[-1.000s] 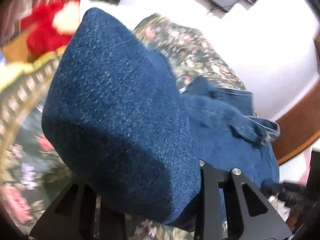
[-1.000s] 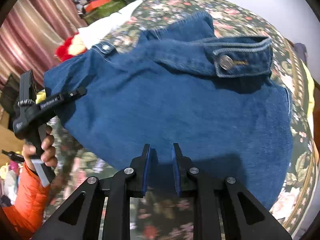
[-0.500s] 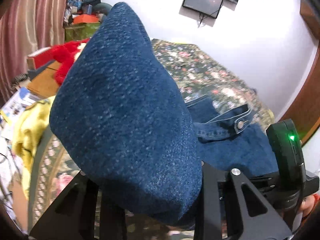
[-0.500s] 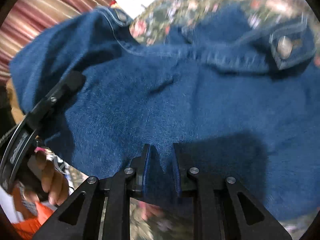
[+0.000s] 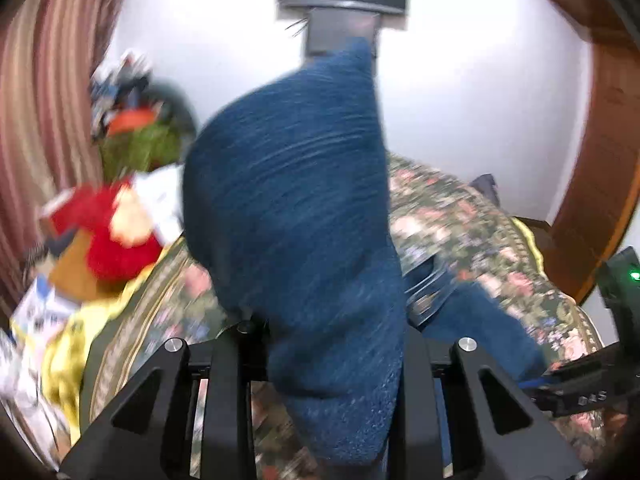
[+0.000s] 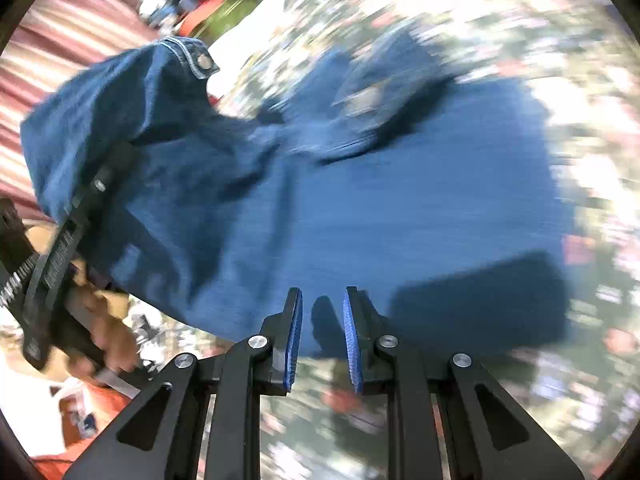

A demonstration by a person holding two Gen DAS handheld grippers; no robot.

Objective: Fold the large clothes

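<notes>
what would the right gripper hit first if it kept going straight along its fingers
Most likely the blue denim garment: the right gripper points down at it, cloth lying right between its blue pads. The floral bedspread lies beyond; blur hides depth.

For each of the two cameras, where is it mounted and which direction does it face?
Left wrist: on the left gripper, looking along the floral bed to a white wall; its fingers hold a fold of the denim garment.
Right wrist: on the right gripper, looking down on the garment; the person's left hand shows.
Shared: the garment, the bed; each shows the other gripper.
</notes>
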